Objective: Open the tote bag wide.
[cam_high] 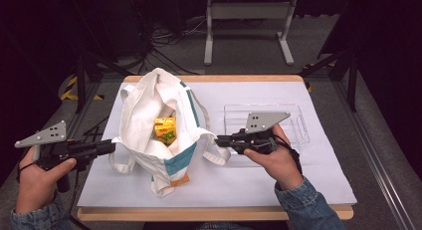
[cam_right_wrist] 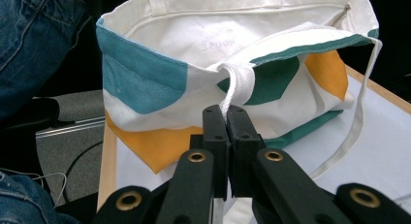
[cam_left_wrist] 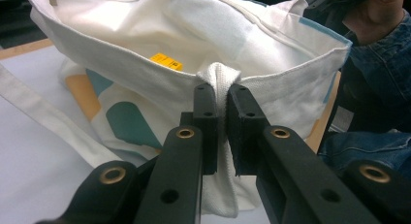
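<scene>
Table (cam_high: 318, 190) with tote bag (cam_high: 144, 103), clear tray (cam_high: 298, 121)

bag mouth (cam_high: 159, 108) open above, yellow carton (cam_high: 164, 129) inside, clear tray (cam_high: 298, 125) rightward

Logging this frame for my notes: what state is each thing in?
White canvas tote bag with teal and orange patches: mouth held open, on the table.
Yellow carton: inside the bag.
Clear plastic tray: empty.
Left gripper: shut on a white handle strap.
Right gripper: shut on the opposite strap.

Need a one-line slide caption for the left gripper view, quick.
Left tool shut on the tote bag's white strap; a yellow carton shows inside.
</scene>
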Available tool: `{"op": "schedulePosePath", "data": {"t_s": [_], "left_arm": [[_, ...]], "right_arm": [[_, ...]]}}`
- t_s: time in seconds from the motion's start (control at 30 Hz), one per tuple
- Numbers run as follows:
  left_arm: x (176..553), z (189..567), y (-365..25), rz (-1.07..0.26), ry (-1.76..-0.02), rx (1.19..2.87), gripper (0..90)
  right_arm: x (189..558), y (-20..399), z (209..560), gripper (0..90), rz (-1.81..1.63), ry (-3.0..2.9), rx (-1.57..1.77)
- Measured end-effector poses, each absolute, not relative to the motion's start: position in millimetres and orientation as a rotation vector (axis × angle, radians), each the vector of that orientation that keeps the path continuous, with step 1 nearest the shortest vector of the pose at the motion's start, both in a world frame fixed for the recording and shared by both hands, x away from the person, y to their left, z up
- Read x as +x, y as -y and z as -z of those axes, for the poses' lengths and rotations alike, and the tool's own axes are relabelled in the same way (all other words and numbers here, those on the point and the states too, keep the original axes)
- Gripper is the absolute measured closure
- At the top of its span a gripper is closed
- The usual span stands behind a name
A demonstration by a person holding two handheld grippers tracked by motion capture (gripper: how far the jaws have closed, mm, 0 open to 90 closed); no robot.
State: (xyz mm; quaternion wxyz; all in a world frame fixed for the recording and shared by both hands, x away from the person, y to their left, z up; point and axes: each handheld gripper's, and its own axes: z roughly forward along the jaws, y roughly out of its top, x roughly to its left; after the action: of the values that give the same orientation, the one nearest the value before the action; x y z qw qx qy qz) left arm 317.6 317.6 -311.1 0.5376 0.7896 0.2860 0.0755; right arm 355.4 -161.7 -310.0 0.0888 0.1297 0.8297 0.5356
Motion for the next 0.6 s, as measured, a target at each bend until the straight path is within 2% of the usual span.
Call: {"op": "schedulePosePath", "data": {"t_s": [0.6], "left_arm": [[321.1, 316.5, -313.9, -0.140, -0.690, 1.938, 82.6]], "right_arm": [[352.2, 180.6, 316.0, 87.9, -1.535, -2.468, 0.456]]}}
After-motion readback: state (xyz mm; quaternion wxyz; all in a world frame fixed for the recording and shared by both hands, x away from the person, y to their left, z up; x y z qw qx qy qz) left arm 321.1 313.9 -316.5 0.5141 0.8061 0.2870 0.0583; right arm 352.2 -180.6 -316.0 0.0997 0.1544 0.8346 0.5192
